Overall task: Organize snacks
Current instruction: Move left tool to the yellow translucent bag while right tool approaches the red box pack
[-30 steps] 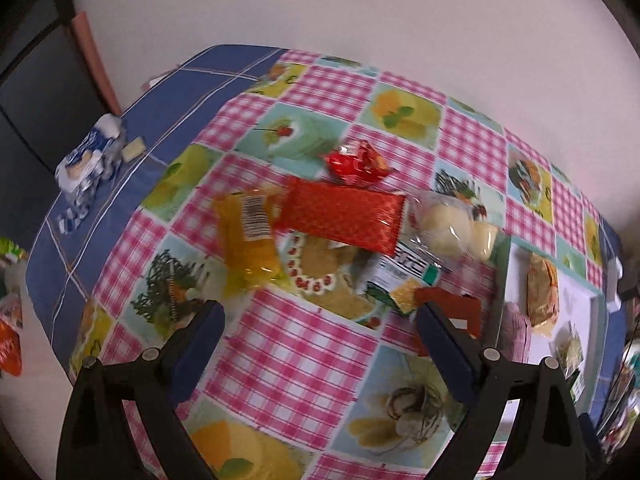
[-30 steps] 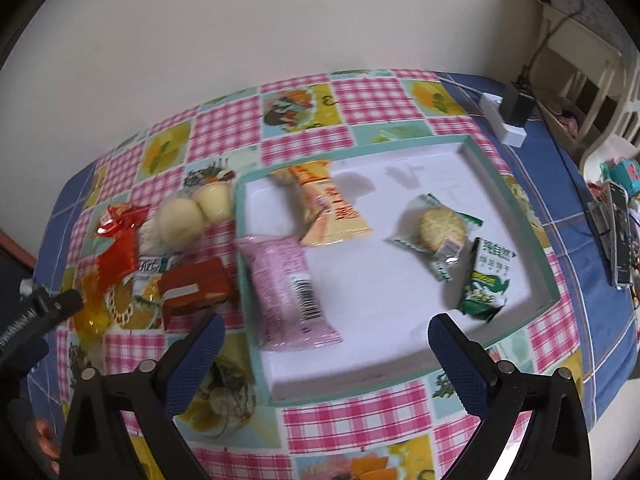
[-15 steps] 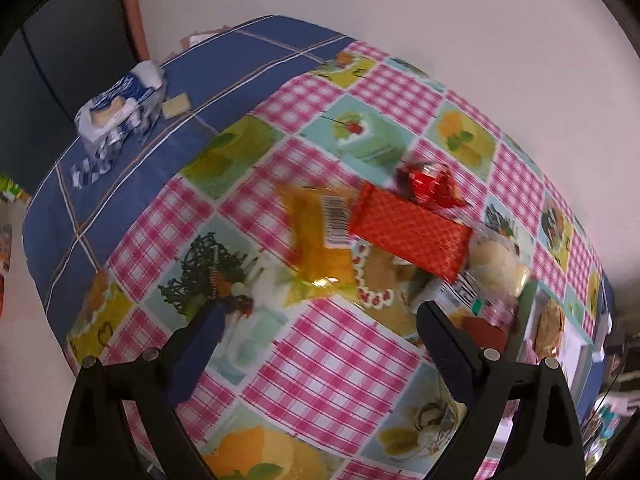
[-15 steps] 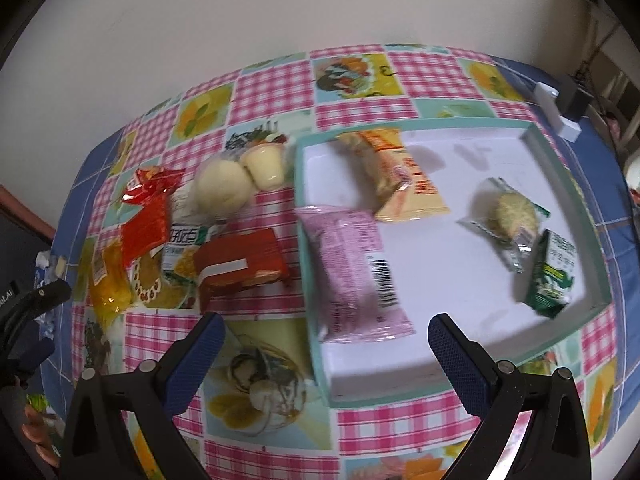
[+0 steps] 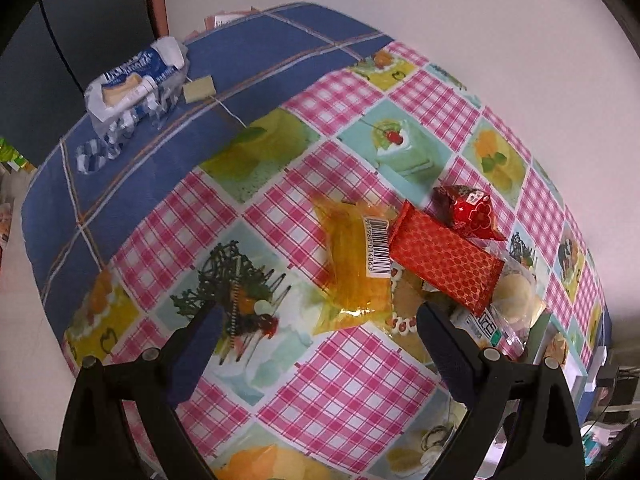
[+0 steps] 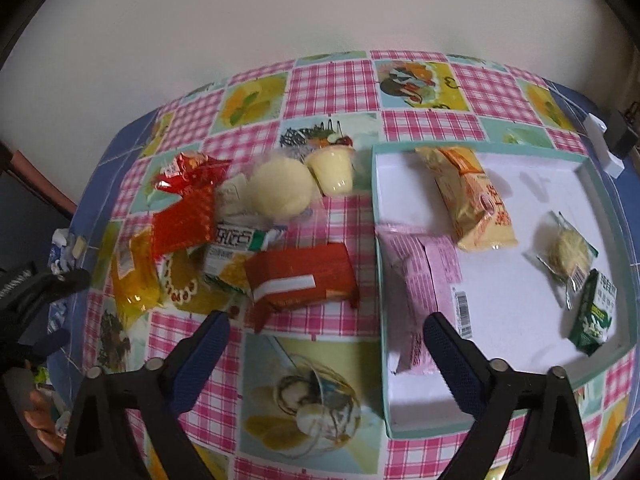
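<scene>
A pile of snacks lies on the checked tablecloth. In the left wrist view my left gripper (image 5: 320, 332) hangs open above the cloth, just short of a yellow packet (image 5: 356, 260). A red patterned packet (image 5: 444, 264) and a red foil snack (image 5: 468, 210) lie beyond it. In the right wrist view my right gripper (image 6: 326, 324) stands wide with its jaws closing and nothing between them. A red-brown packet (image 6: 304, 280) lies just past its fingertips. A wrapped bun (image 6: 280, 188) and a pudding cup (image 6: 332, 168) sit behind. The teal-rimmed tray (image 6: 376, 200) on the right holds a pink packet (image 6: 424, 280) and several other snacks.
A blue and white packet (image 5: 136, 76) lies on the blue cloth at the table's far left corner. A white wall backs the table. A white power strip (image 6: 604, 148) sits beyond the tray. The left gripper's black body (image 6: 40, 288) shows at the left edge of the right wrist view.
Both grippers have swung left and come a little lower. The left one now faces the yellow packet and has rolled. The right one has left the tray and faces the red-brown packet.
</scene>
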`<state>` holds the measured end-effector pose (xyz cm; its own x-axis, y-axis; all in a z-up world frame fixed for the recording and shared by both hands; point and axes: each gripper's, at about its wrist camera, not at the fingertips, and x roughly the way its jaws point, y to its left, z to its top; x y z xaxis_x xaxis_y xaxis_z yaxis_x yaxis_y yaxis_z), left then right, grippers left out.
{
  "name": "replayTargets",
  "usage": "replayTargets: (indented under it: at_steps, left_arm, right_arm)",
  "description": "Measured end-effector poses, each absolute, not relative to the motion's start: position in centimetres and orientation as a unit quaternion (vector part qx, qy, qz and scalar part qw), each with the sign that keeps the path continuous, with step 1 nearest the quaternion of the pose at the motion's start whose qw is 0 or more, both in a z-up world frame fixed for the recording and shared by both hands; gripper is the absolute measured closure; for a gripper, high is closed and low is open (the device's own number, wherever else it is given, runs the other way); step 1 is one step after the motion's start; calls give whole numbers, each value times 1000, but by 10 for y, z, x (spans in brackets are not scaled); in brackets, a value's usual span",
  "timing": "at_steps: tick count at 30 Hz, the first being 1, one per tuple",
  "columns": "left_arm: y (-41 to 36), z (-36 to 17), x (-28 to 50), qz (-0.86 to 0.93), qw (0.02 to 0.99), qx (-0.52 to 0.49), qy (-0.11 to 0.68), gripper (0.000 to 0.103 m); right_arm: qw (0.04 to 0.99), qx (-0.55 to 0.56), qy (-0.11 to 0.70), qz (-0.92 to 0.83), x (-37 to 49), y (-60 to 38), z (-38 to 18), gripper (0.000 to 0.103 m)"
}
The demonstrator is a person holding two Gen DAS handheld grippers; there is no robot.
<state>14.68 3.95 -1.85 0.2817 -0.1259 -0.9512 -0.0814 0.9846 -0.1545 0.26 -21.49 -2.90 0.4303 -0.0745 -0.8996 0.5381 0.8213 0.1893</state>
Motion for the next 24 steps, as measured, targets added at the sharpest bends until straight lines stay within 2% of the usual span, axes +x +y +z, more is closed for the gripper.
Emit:
replayTargets:
  at_steps: [3,6,24]
  left_arm:
    - [33,-26,153,-17,790,-80,608,6]
    - [24,-32,159,-24,790,-66,609,6]
    - [6,-60,186,-43,787,-53,613,9]
  right_arm:
    - [810,241,501,-186,9,-218,-32,10]
    - [806,244,508,-183,15,-220,-36,20]
    - [789,245,538,-166,49,-221,-67,20]
